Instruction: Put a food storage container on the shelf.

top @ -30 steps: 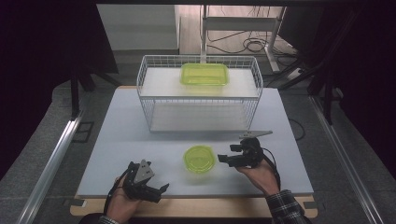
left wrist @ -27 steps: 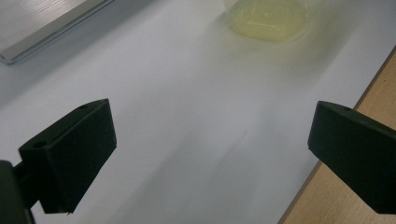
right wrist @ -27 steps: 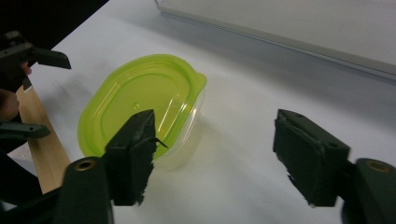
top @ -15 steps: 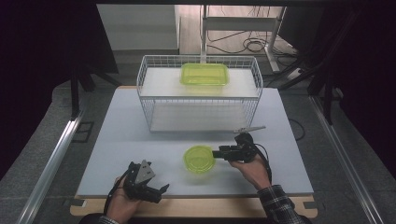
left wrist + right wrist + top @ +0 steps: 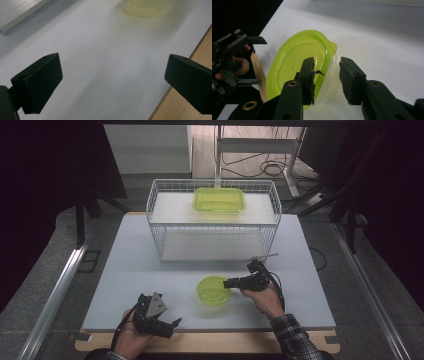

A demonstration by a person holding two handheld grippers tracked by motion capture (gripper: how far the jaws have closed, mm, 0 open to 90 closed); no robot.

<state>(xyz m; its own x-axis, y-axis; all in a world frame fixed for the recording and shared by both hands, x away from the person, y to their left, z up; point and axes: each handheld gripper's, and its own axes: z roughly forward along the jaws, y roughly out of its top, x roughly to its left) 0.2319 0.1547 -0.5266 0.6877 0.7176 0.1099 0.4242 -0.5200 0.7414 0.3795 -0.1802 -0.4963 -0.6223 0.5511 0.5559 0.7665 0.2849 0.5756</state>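
A: Where is the green lid [image 5: 213,290], and how does it lie?

B: It lies flat on the white desk [image 5: 125,270], in the near middle, in front of the wire basket [image 5: 160,227]. In the right gripper view it is an oval, hollow side up, with a small tab [image 5: 333,46] at its far end. Its long axis runs from close by those tongs away toward that tab.

A: State of the right tongs [image 5: 231,283]?

B: They reach in level from the lid's right side, straddling the near right rim: one jaw stands over the inside of the lid, the other outside it. The jaws have just been closing with the rim between them. A gap remains on the outer side, so the rim is not yet clenched.

A: State of the left tongs [image 5: 172,325]?

B: Released, jaws wide apart with nothing between them. They rest at the near left edge of the desk, well apart from the lid.

A: Other items?

B: A green rectangular container [image 5: 219,199] sits on the basket's upper shelf, its long axis across the desk.
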